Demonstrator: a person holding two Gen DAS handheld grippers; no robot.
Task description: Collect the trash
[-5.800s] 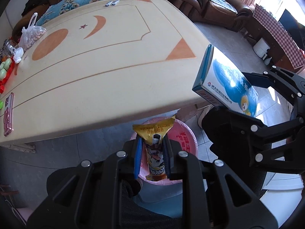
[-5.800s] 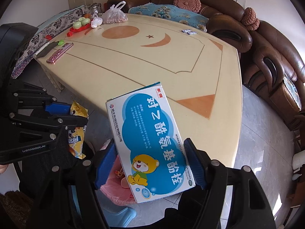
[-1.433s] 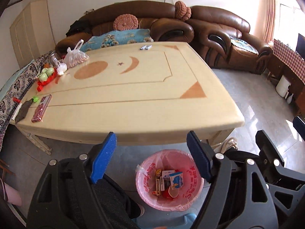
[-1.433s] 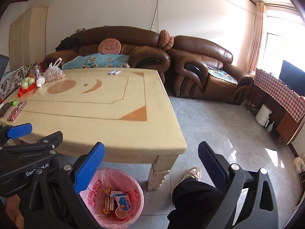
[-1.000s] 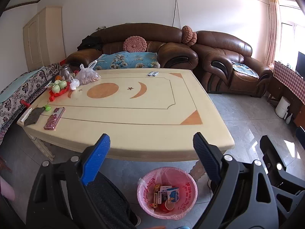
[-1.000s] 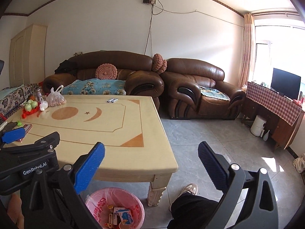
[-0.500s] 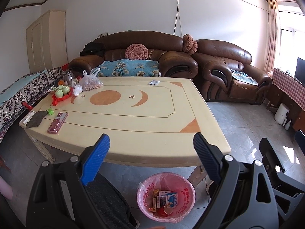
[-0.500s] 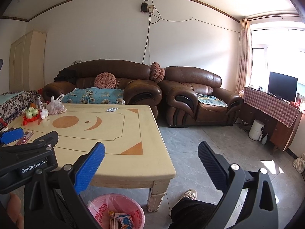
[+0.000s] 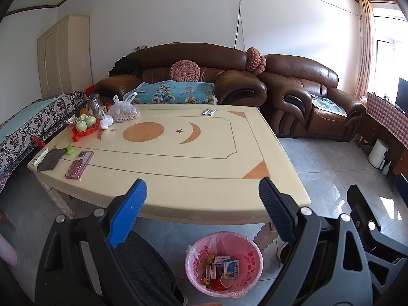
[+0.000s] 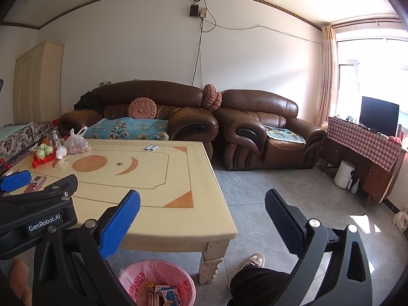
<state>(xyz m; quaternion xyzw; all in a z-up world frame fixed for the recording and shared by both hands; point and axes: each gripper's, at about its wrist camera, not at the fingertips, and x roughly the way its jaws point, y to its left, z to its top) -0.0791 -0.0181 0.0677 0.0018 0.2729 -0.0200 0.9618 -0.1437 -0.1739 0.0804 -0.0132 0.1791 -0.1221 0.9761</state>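
Note:
A pink-lined trash bin (image 9: 224, 262) stands on the floor under the table's near edge, holding the blue medicine box (image 9: 231, 267), wrappers and a red cup. The same bin (image 10: 158, 280) shows at the bottom of the right wrist view. My left gripper (image 9: 202, 191) stands open and empty above the near table edge. My right gripper (image 10: 202, 199) is open too, with nothing between its fingers, over the table's right corner. Two small silver packets (image 9: 209, 112) lie at the far edge of the cream table (image 9: 178, 158).
On the table's left end sit a pink phone (image 9: 79, 164), a dark cloth (image 9: 49, 159), a red tray with green cups (image 9: 85, 125) and a plastic bag (image 9: 122, 111). Brown sofas (image 9: 229, 84) stand behind. A person's leg and shoe (image 10: 252, 262) are by the table leg.
Both views have tilted slightly upward, showing more wall and sofa; the bin sits lower in frame. Both grippers stay open and empty.

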